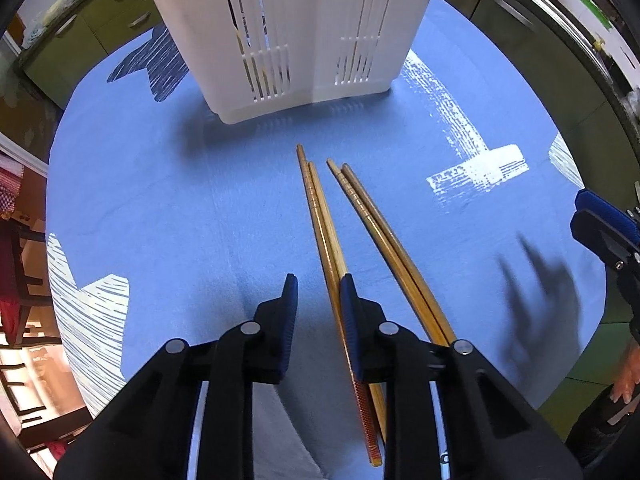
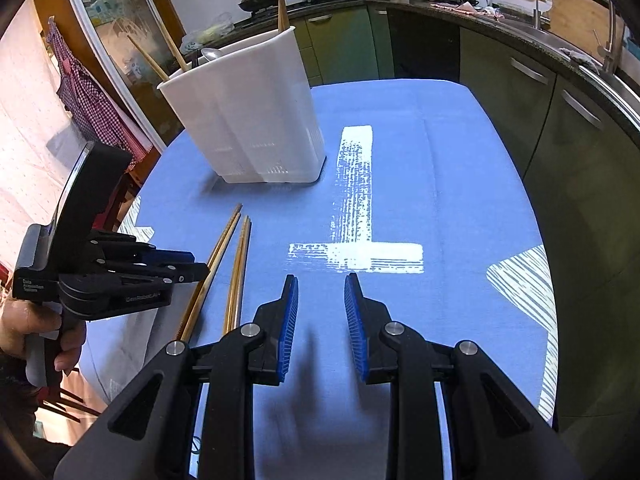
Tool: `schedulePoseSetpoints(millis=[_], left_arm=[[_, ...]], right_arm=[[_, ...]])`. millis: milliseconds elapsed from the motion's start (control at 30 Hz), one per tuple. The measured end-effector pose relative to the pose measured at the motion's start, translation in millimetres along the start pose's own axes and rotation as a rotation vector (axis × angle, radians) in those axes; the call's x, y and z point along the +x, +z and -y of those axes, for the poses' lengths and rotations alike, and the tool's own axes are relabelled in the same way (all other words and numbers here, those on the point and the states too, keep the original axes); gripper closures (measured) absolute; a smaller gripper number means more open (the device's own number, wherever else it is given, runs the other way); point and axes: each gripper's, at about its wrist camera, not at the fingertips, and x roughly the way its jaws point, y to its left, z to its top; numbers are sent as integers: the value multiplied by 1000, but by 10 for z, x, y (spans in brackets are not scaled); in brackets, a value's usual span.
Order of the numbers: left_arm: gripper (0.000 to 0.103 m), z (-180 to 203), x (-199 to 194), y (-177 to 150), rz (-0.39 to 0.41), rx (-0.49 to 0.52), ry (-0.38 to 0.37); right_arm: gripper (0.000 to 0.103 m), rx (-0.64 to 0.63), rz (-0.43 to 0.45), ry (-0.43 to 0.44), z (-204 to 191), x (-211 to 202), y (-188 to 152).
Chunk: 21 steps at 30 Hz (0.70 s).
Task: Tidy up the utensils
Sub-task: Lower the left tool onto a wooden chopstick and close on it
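Several wooden chopsticks point(image 1: 320, 216) lie in two pairs on the blue tablecloth point(image 1: 160, 200), tips toward a white slotted utensil holder point(image 1: 288, 32). My left gripper point(image 1: 318, 292) is open and empty, low over the cloth; its right finger lies over the left pair. The right pair point(image 1: 384, 240) lies just beyond that finger. In the right wrist view my right gripper point(image 2: 320, 292) is open and empty above bare cloth, right of the chopsticks point(image 2: 236, 264). The holder point(image 2: 248, 112) holds chopsticks and a spoon. The left gripper also shows in the right wrist view point(image 2: 176, 272).
The table is round, with its edge close at left and right. Green kitchen cabinets point(image 2: 540, 92) and a counter with pans stand behind. A chair point(image 1: 20, 280) stands at the left. The right gripper's blue finger shows at the left wrist view's right edge point(image 1: 604, 220).
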Motion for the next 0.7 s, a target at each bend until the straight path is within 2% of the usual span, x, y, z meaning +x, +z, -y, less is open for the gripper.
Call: schedulePoseSetpoints(millis=[167, 233, 300, 400, 500, 700], left_arm=[[83, 33, 25, -5, -10, -3, -9], [88, 11, 46, -9, -31, 0, -22], [92, 29, 57, -8, -26, 9, 4], [93, 27, 55, 7, -30, 4, 10], [93, -4, 50, 18, -36, -10, 9], [96, -60, 32, 8, -33, -9, 24]], right_arm=[[78, 0, -1, 6, -4, -4, 2], [78, -2, -3, 8, -13, -2, 2], [78, -1, -5, 14, -17, 1, 7], [78, -2, -5, 15, -20, -2, 15], [74, -3, -7, 17, -23, 1, 16], [74, -48, -39, 4, -152, 99, 37]])
